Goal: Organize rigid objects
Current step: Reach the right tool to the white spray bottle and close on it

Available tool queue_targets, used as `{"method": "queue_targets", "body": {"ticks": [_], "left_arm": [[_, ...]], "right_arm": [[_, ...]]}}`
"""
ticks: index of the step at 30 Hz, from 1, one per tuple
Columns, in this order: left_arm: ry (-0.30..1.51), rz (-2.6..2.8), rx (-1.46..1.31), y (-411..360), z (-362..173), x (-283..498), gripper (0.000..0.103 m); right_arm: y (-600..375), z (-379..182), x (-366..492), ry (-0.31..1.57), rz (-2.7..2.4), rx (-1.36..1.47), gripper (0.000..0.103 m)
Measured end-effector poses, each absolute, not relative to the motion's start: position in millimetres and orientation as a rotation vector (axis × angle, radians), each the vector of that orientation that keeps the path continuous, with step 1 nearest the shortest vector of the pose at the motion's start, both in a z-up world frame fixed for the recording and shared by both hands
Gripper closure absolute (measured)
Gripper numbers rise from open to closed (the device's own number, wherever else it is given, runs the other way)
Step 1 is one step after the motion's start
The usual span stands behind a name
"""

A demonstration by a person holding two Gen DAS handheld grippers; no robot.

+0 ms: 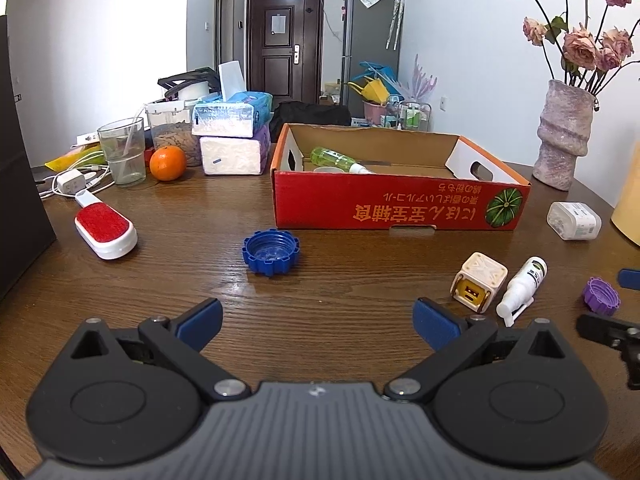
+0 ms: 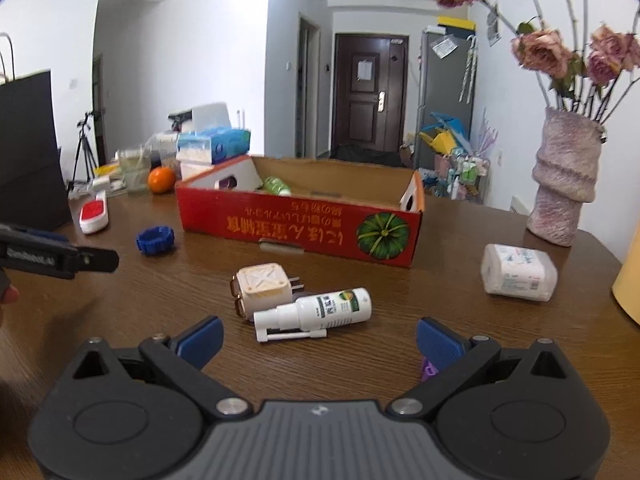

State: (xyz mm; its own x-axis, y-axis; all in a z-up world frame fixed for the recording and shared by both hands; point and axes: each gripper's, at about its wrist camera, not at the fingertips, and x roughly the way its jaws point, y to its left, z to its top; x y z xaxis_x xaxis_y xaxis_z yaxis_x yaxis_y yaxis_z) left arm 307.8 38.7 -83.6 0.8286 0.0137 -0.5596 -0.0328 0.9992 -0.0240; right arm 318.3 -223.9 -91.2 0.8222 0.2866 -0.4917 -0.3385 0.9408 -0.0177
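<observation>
Both my tongs, left [image 1: 318,322] and right [image 2: 319,338], hang spread and empty. The box [image 1: 400,200] holds a green bottle [image 1: 336,159], perhaps more; blue cap [image 1: 271,247], plug [image 2: 262,285] and spray bottle [image 2: 320,310] lie outside on the table [image 1: 340,300].

Glossy grained wood table [image 1: 340,304]; matt cardboard box [image 1: 400,204]; rough vase [image 1: 562,136].

Home: wooden dining table [image 1: 340,300], vase of roses [image 1: 564,136], fridge [image 1: 372,40], front door [image 1: 284,40].
</observation>
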Motion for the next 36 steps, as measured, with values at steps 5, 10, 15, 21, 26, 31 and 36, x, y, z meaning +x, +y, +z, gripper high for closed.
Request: {"method": "queue_targets", "body": {"ticks": [5, 10, 15, 21, 26, 31, 36], "left_arm": [[0.6, 0.026, -0.052, 42, -85, 310, 0.0], [0.618, 0.038, -0.069, 47, -88, 314, 0.0], [0.631, 0.041, -0.083, 50, -91, 318, 0.0], [0.646, 0.043, -0.091, 52, -94, 320, 0.0], [0.647, 0.044, -0.1, 54, -95, 321, 0.0], [0.657, 0.043, -0.102, 53, -97, 322, 0.0], [0.66, 0.041, -0.093, 51, -98, 323, 0.0]], "right_arm": [[-215, -96, 338, 0.532, 0.373, -0.148, 0.0], [-206, -104, 364, 0.566, 0.386, -0.173, 0.0], [-201, -113, 384, 0.606, 0.399, -0.174, 0.0], [-197, -118, 400, 0.642, 0.42, -0.196, 0.0], [-193, -123, 408, 0.659, 0.422, -0.191, 0.0], [-191, -128, 409, 0.66, 0.42, -0.204, 0.005], [-192, -129, 405, 0.64, 0.412, -0.204, 0.005]]}}
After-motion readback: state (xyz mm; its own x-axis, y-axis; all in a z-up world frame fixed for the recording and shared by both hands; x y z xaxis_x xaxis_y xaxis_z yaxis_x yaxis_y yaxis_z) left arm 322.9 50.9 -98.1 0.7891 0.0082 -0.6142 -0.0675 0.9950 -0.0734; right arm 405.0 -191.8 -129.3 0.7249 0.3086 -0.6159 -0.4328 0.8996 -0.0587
